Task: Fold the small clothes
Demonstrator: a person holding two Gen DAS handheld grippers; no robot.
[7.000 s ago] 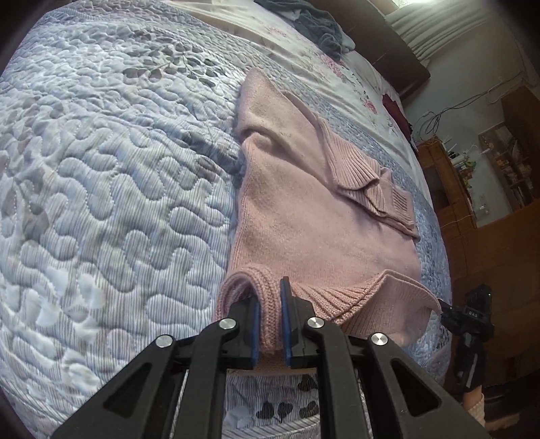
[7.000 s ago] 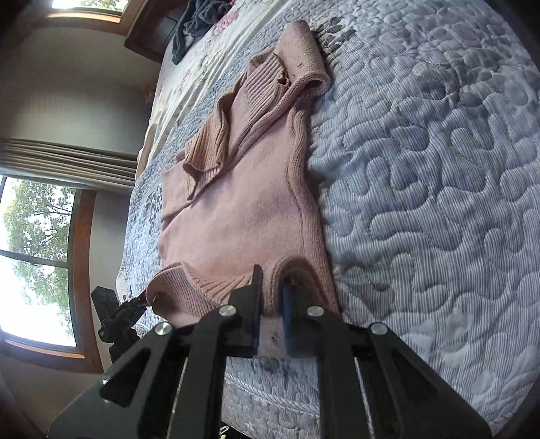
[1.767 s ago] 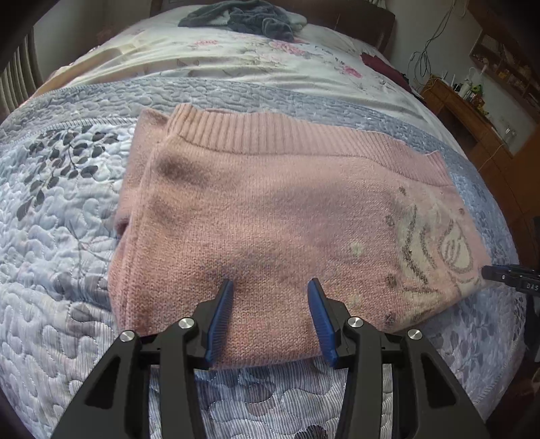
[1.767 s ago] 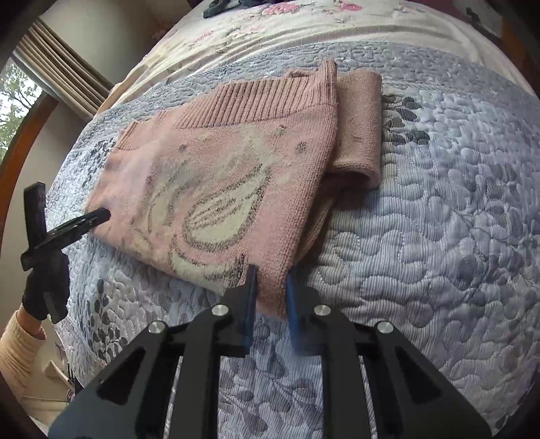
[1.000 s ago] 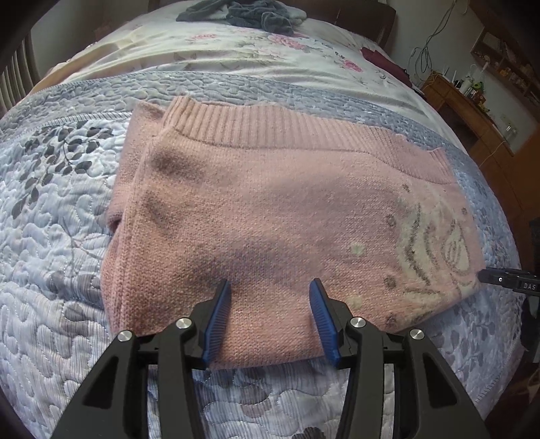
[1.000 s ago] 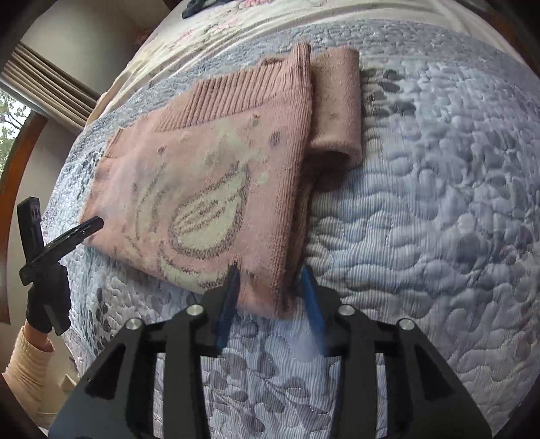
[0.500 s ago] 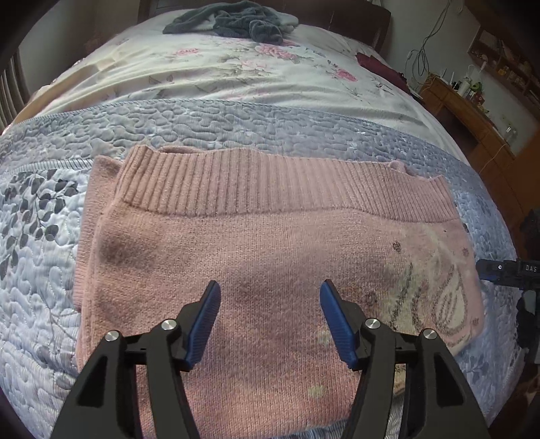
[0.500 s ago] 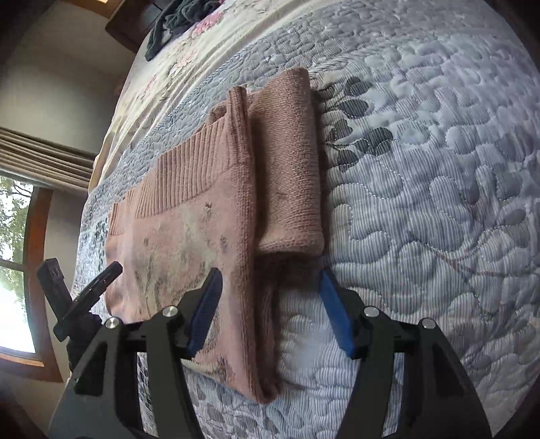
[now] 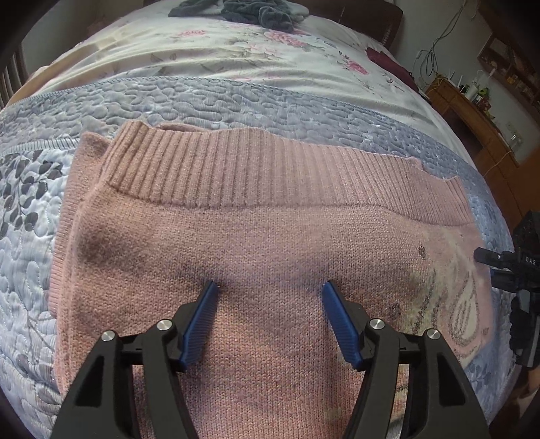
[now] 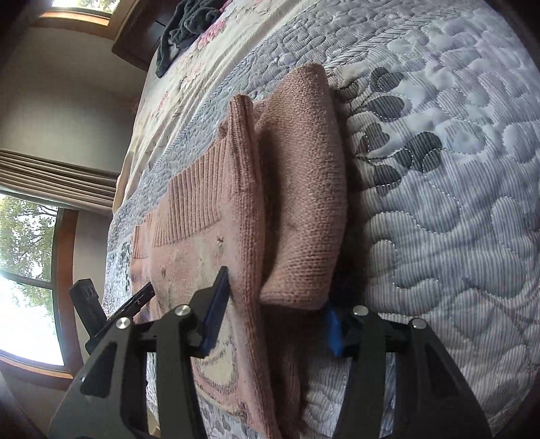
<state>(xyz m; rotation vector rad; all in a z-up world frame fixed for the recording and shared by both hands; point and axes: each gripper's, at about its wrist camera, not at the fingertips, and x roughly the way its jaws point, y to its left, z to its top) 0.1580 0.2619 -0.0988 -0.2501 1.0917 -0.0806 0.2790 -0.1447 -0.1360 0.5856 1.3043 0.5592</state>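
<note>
A pink knit sweater [image 9: 256, 243] lies folded on the grey-blue quilt [image 9: 236, 101], its ribbed hem along the far side and a pale pattern at its right end. My left gripper [image 9: 269, 287] stands open low over the sweater's middle, with nothing between its blue pads. In the right wrist view the sweater [image 10: 303, 189] shows its thick folded right edge. My right gripper [image 10: 276, 297] is open and straddles that edge. Its right pad [image 10: 332, 326] is partly hidden under the fold. Each gripper shows in the other's view, the right one [image 9: 499, 260] at the sweater's right end and the left one [image 10: 135, 300] over its middle.
A heap of dark clothes [image 9: 256, 11] lies on the floral sheet at the head of the bed. A wooden dresser [image 9: 479, 128] stands right of the bed. A window [image 10: 23, 270] and curtain are on the other side. Bare quilt [image 10: 438, 202] stretches right of the sweater.
Both grippers held the hem, carried it over into a fold and let go. The right gripper opened within the last two seconds. Both have since pushed forward over the sweater.
</note>
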